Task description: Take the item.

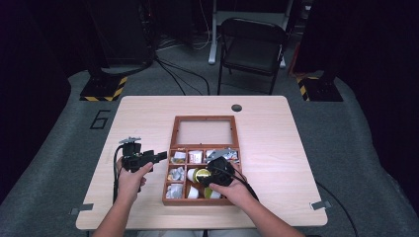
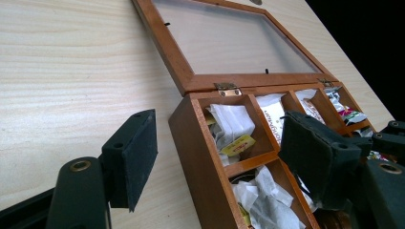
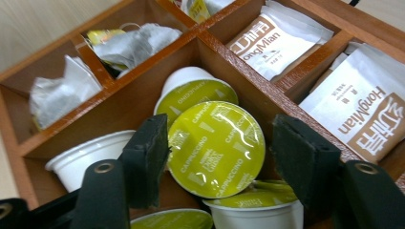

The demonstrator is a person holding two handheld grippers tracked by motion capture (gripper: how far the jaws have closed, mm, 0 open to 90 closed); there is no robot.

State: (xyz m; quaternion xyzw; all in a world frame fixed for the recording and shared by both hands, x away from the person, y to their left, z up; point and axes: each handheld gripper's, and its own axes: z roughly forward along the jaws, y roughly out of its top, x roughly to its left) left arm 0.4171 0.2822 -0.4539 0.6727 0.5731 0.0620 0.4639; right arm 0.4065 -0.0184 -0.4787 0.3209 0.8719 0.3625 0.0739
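Note:
A brown wooden box (image 1: 167, 183) lies on the table with its glass lid (image 1: 205, 132) folded back flat. Its compartments hold tea bags, white sachets (image 3: 277, 40) and coffee capsules. My right gripper (image 3: 219, 129) reaches into the middle compartment, open around a tilted green-lidded cappuccino capsule (image 3: 217, 148). Its left pad is at the capsule's rim and its right pad stands a little apart. Seen from above, the right gripper (image 1: 210, 174) sits over the box's centre. My left gripper (image 1: 159, 157) hovers just left of the box, open. In its own view the left gripper (image 2: 219, 124) frames the box's side wall (image 2: 198, 157), pads off it.
More capsules (image 3: 191, 90) and a white cup (image 3: 86, 160) crowd the same compartment. Tea bags (image 3: 133, 43) fill the cells beside it. Bare tabletop (image 1: 276, 148) runs around the box. A folding chair (image 1: 252, 44) stands beyond the far edge.

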